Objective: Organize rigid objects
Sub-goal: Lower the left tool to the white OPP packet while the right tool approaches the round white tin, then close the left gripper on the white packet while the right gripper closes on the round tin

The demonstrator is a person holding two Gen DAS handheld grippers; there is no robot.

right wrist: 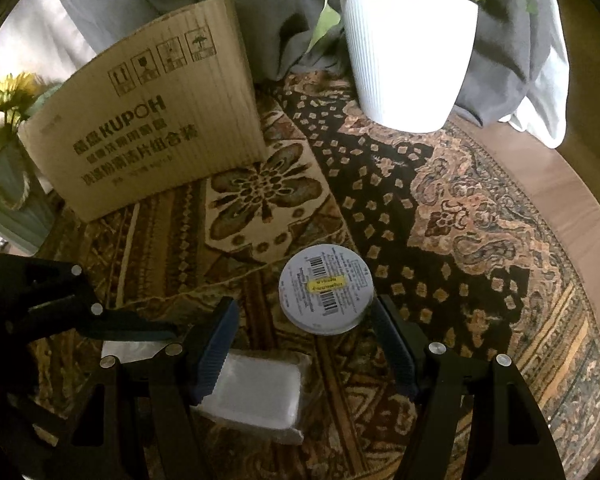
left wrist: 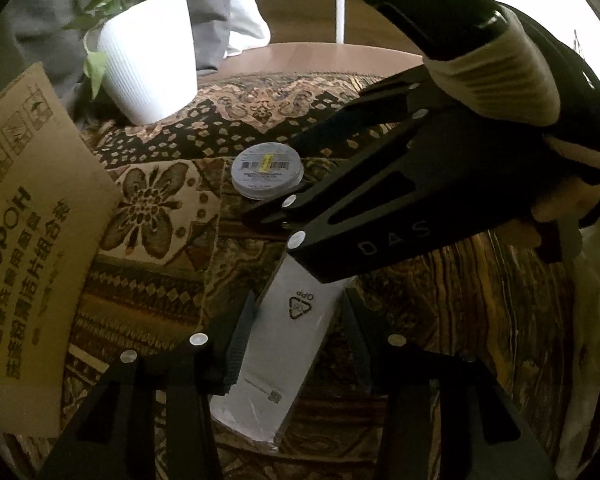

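Note:
A flat white plastic-wrapped packet [left wrist: 284,344] lies on the patterned cloth between the fingers of my left gripper [left wrist: 300,320], which is open around it. The packet also shows in the right wrist view [right wrist: 256,392]. A round grey tin [left wrist: 267,169] with a barcode label lies beyond it. My right gripper [right wrist: 304,344] is open, low over the cloth, with the tin [right wrist: 325,289] just ahead between its fingertips. The right gripper [left wrist: 268,212] shows in the left wrist view, reaching in from the right over the packet's far end.
A cardboard box [right wrist: 148,112] printed KUPOH stands at the left. A white ribbed plant pot [right wrist: 408,52] stands at the back. Yellow flowers [right wrist: 8,96] in a pot sit at the far left. The wooden table edge [right wrist: 560,184] curves round the right.

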